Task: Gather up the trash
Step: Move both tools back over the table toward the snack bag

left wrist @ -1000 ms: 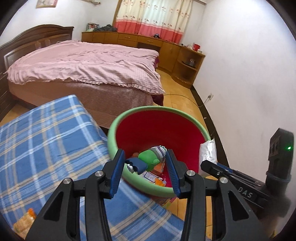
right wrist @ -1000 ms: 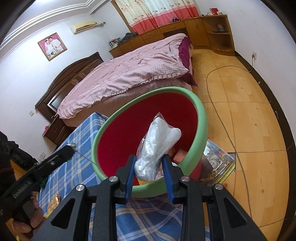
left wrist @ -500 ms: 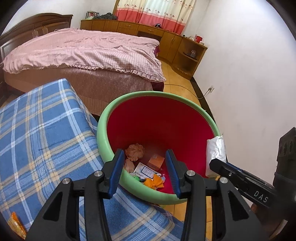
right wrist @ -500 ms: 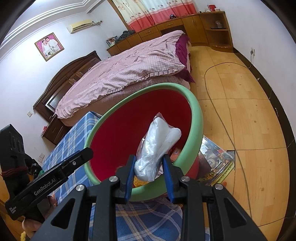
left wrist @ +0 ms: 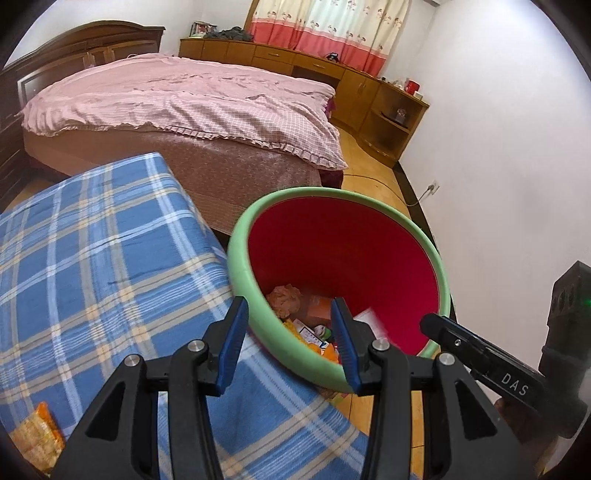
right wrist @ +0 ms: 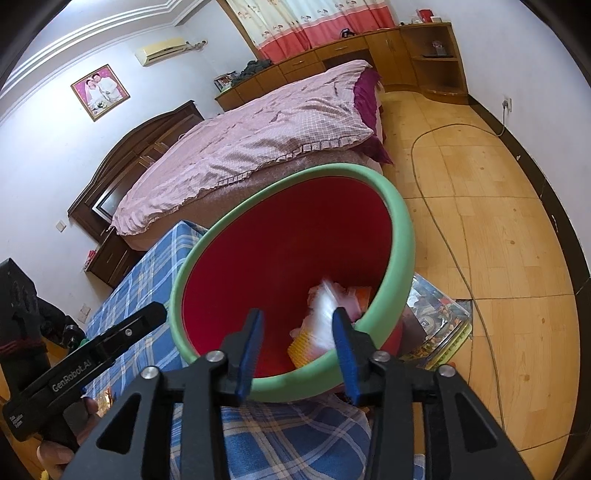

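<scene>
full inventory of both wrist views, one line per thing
Bin: 1, green rim, red inside, beside the plaid cover
Clear bag: 1, whitish, blurred, inside the bin
Trash: several pieces, orange and mixed, bin bottom
Snack packet: 1, orange, on the plaid cover
Plaid cover: 1, blue
Bed: 1, pink quilt, behind the bin
Cabinets: 1 run, brown, far wall
Curtain: 1, cream and red
Booklet: 1, multicoloured, floor by the bin
Left tongs: 1, open, empty
Right tongs: 1, opening, nothing gripped
</scene>
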The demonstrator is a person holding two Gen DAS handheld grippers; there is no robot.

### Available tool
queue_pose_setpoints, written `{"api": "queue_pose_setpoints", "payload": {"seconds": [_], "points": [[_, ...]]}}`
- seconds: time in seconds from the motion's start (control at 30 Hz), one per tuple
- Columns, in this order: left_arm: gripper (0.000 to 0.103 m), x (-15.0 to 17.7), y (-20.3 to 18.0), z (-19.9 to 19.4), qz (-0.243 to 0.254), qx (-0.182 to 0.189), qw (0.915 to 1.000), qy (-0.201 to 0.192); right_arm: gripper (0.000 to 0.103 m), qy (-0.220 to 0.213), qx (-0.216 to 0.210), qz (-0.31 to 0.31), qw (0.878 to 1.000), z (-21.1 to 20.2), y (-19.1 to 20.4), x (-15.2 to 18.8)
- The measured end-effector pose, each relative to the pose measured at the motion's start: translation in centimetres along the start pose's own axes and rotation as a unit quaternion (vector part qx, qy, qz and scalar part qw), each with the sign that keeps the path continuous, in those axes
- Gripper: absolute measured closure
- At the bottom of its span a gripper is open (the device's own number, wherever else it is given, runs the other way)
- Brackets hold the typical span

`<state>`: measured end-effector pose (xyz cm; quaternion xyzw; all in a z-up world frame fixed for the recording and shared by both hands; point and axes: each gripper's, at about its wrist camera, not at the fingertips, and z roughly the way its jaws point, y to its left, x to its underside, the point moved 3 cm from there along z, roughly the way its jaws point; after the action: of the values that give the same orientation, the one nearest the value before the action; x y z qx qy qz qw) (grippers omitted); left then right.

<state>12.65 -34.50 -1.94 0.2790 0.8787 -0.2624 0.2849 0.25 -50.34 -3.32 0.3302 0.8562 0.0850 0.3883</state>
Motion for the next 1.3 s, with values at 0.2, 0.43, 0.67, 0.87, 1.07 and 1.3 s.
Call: {"api": "queue_pose_setpoints", "payload": {"seconds": [0.2, 0.43, 0.67, 0.87, 1.07, 1.3], "points": [[0.057, 0.4, 1.1, -2.3, -0.002, -0.018, 0.9998, -0.008, 0.04, 0.0, -0.007, -0.017, 1.0, -0.3, 1.5, 0.3], [0.057, 0.8, 2.9, -5.5, -0.015, -0.045, 0.9986, -0.022, 0.038, -0.009, -0.022, -0.024, 0.999, -1.5, 3.1, 0.8], [0.057, 1.9, 6.3, -8.4, -0.054, -0.094, 0.9937, -0.029, 0.036, -0.015, -0.037, -0.036, 0.999, -2.9, 5.0, 1.6], [0.057, 3.2, 9.6, -12.4, -0.083, -0.135, 0.9864, -0.044, 0.035, -0.013, -0.059, -0.054, 0.997, -3.9, 7.8, 3.0], [0.052, 4.8, 11.7, -15.7, -0.099, -0.167, 0.9793, -0.057, 0.032, -0.009, -0.079, -0.069, 0.994, -4.9, 10.4, 4.5], [0.049, 7.3, 13.6, -17.8, -0.126, -0.189, 0.9724, -0.053, 0.024, -0.005, -0.094, -0.08, 0.992, -5.8, 12.3, 6.2]]}}
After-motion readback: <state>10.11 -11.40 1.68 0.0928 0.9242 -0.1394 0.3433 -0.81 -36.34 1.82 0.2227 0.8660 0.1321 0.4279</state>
